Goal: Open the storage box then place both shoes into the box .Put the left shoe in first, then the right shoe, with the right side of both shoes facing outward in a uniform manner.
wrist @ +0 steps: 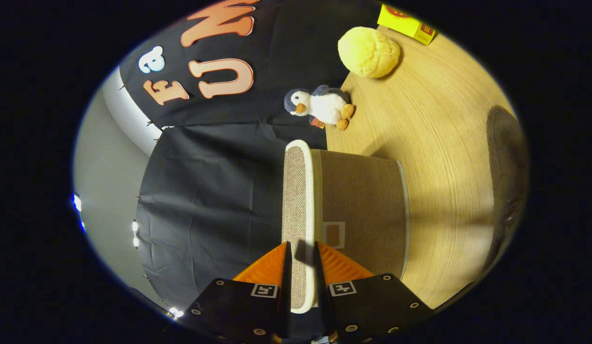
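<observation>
Gripper (pixel 301 253) is clamped on the lid (pixel 298 200) rim of the box (pixel 363 210) on the table (pixel 444 143); grip is edge-only, so the lid may be dropped if twisted while lifted.

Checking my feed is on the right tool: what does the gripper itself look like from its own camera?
The gripper has two wedge-shaped fingers with ribbed faces, tapering to narrow tips. Each sits on a black angular mounting block studded with round screw heads, and each block carries a small square black-and-white marker tag near the finger's base. No cables, hand or sleeve can be made out.
</observation>
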The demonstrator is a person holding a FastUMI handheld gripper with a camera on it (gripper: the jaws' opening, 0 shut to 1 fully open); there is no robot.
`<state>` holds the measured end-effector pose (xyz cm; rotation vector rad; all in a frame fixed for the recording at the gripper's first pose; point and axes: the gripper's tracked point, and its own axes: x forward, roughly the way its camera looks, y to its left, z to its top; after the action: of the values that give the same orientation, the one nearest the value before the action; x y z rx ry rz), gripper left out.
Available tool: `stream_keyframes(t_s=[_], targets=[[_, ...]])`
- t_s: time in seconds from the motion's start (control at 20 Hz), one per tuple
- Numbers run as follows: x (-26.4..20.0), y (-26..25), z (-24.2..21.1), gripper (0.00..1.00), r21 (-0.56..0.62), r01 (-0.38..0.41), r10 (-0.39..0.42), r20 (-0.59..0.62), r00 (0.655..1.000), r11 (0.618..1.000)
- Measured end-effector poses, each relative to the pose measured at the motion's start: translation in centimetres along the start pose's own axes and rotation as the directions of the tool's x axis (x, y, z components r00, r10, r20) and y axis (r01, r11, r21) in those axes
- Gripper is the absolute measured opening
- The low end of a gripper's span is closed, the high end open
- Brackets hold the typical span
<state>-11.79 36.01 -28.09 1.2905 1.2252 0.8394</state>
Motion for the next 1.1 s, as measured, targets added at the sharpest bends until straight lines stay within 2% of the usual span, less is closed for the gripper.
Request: stream_keyframes(t_s=[0.2,0.4,0.5,0.7,0.8,0.9,1.0,1.1], targets=[[0.1,4.1,0.3,0.14,-0.042,-0.052,0.052,0.015,0.999,0.998],[0.8,8.3,-0.4,0.13,-0.111,-0.079,0.079,-0.002,0.997,0.991],[1.8,8.1,-0.7,0.13,-0.151,-0.027,0.027,-0.002,1.000,0.988],[3.4,10.7,-2.2,0.13,-0.129,-0.050,0.048,-0.018,0.999,0.990],[4.1,12.7,-2.2,0.10,-0.122,-0.075,0.075,-0.001,0.997,0.990],[5.3,14.0,-2.5,0.10,-0.202,-0.040,0.042,0.007,0.999,0.979],[6.9,16.5,-2.9,0.10,-0.306,-0.021,0.027,0.015,1.000,0.952],[8.1,18.0,-4.5,0.10,-0.354,-0.011,0.011,-0.003,1.000,0.935]])
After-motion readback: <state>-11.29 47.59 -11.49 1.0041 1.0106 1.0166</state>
